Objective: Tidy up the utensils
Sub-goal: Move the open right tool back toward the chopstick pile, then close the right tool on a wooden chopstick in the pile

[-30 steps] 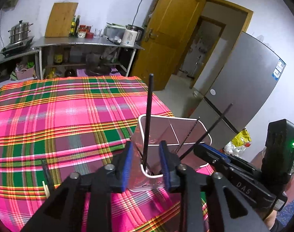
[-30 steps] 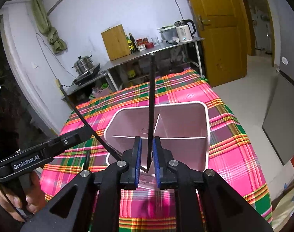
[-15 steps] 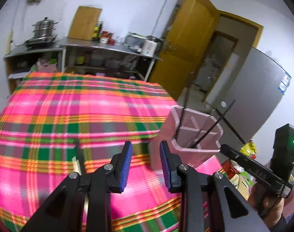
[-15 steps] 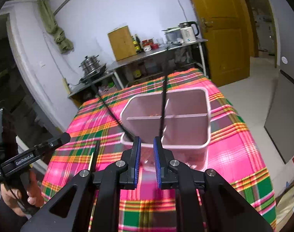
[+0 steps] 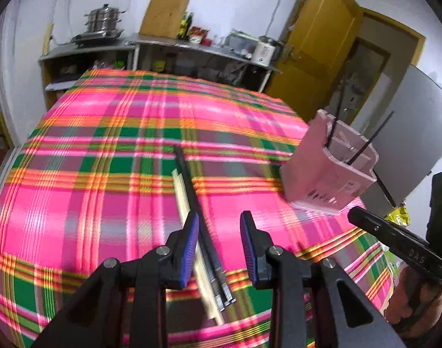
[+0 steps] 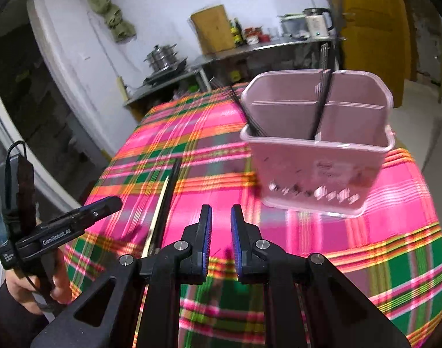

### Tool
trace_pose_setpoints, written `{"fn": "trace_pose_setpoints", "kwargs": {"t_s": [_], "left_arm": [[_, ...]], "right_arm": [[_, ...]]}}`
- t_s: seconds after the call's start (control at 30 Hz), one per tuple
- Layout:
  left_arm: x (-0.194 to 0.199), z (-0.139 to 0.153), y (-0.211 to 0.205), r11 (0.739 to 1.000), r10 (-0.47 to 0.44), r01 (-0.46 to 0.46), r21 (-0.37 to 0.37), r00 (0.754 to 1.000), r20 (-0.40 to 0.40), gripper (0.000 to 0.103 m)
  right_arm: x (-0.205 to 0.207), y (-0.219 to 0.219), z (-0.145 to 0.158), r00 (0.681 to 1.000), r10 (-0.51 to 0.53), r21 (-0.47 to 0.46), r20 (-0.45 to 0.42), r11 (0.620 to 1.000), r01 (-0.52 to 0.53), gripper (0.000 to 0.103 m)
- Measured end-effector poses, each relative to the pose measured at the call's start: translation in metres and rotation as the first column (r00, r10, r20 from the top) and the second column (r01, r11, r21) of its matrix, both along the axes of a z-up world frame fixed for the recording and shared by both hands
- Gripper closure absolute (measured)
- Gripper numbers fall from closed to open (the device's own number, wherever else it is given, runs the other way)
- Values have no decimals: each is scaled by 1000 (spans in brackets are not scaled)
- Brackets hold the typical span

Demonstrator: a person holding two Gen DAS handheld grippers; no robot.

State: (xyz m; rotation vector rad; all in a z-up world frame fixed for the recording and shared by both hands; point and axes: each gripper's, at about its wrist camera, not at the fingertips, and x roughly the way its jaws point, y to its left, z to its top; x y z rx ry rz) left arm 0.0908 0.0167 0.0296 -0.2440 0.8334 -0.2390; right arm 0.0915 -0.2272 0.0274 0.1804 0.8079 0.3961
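A pink divided holder (image 5: 328, 179) stands on the plaid cloth at the right, with black chopsticks (image 5: 332, 133) leaning in it. Two black chopsticks (image 5: 191, 191) and a pale wooden one (image 5: 181, 194) lie on the cloth. My left gripper (image 5: 219, 232) hangs open just above their near ends, and they pass close by its left pad without being gripped. In the right wrist view the holder (image 6: 319, 159) sits ahead and to the right. My right gripper (image 6: 221, 226) is open by a narrow gap with nothing in it. The left gripper (image 6: 104, 204) shows at the left, beside the lying chopsticks (image 6: 165, 197).
A metal counter (image 5: 197, 47) with pots, a kettle and a cutting board lines the back wall. A yellow door (image 5: 316, 43) and a grey fridge (image 5: 412, 121) stand to the right, past the table's edge. A person's hand (image 6: 20, 287) holds the left gripper.
A black chopstick stood between each gripper's jaws over the holder; both now rest in it. Both grippers drew back and down, and the left swung over to the lying chopsticks.
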Motion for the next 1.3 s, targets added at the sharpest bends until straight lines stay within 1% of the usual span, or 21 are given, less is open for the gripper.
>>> {"fn": "trace_pose_setpoints", "kwargs": {"t_s": [0.1,0.23,0.4,0.73,0.8,0.87,0.9,1.03,1.1,1.13,1.3], "left_arm": [[-2,-13,8,1000,18,-18,-4,999,-35,72],[1,-26,13,999,36,-36,9,997,-63,72],[14,-42,15,998,55,-53,23,994,-94,72],[40,-67,0,997,38,-29,75,991,-130,72],[40,-68,-5,994,33,-22,111,994,-106,72],[41,-67,-6,991,36,-23,133,995,-95,71],[41,-67,-6,989,42,-29,145,995,-90,69],[38,-68,0,985,53,-40,169,996,-74,69],[37,-69,1,976,71,-55,211,995,-69,69],[36,-70,1,974,65,-50,222,996,-60,69],[30,-70,13,971,98,-83,226,994,-55,69]], "right_arm": [[-2,12,-8,999,33,-12,-15,999,-33,90],[1,27,-18,997,64,-24,-41,998,-65,90],[4,38,-27,994,88,-35,-67,995,-90,90],[11,41,-36,991,91,-47,-95,994,-96,90],[12,42,-35,991,93,-49,-97,994,-98,90],[14,44,-36,991,94,-52,-98,994,-100,90],[14,45,-36,991,95,-52,-98,994,-101,90],[16,47,-36,990,100,-55,-98,993,-106,90],[17,49,-38,990,101,-55,-102,993,-107,90],[17,49,-38,989,102,-54,-103,993,-108,90],[18,54,-38,988,114,-60,-100,991,-120,90]]}}
